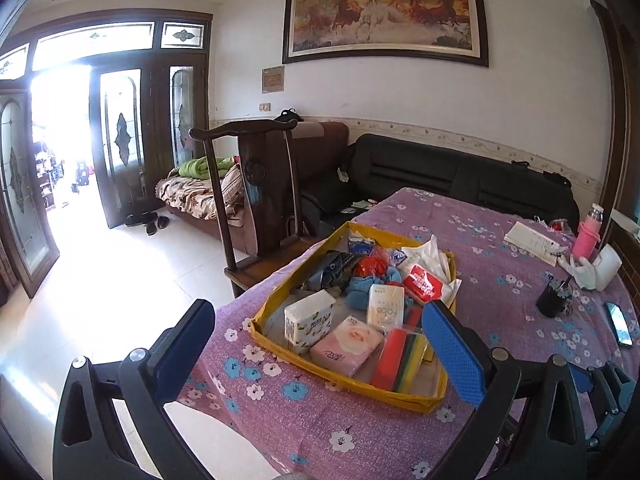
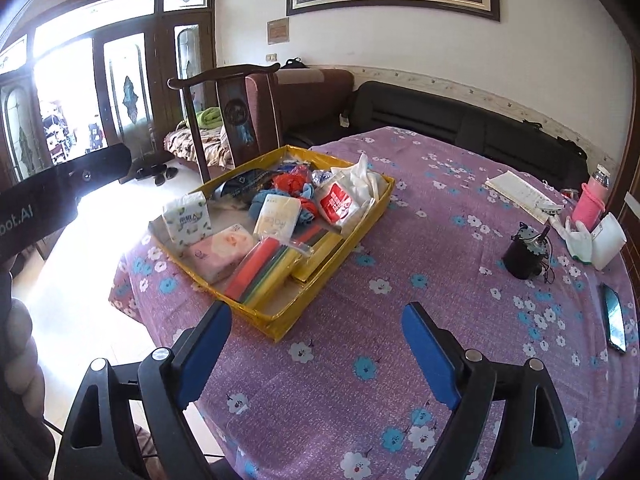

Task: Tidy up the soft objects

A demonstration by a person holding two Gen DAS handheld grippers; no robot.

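A yellow tray (image 1: 264, 312) (image 2: 352, 236) on the purple flowered tablecloth holds soft things: a white tissue pack (image 1: 308, 320) (image 2: 187, 220), a pink tissue pack (image 1: 346, 346) (image 2: 222, 252), a white "face" pack (image 1: 385, 306) (image 2: 278, 216), a red pack (image 1: 424, 282) (image 2: 338, 202), stacked coloured sponges (image 1: 402, 360) (image 2: 264, 274), blue cloth (image 1: 358, 290) and white bags (image 2: 360, 176). My left gripper (image 1: 320, 348) is open and empty, hovering just before the tray's near edge. My right gripper (image 2: 320, 352) is open and empty over bare cloth to the tray's right.
A dark wooden chair (image 1: 256, 184) stands behind the tray at the table's edge. At the right are a black cup (image 2: 524, 256), a phone (image 2: 614, 320), a notebook (image 2: 520, 196), a pink bottle (image 2: 588, 200) and a white glove (image 2: 578, 236). Sofas line the wall.
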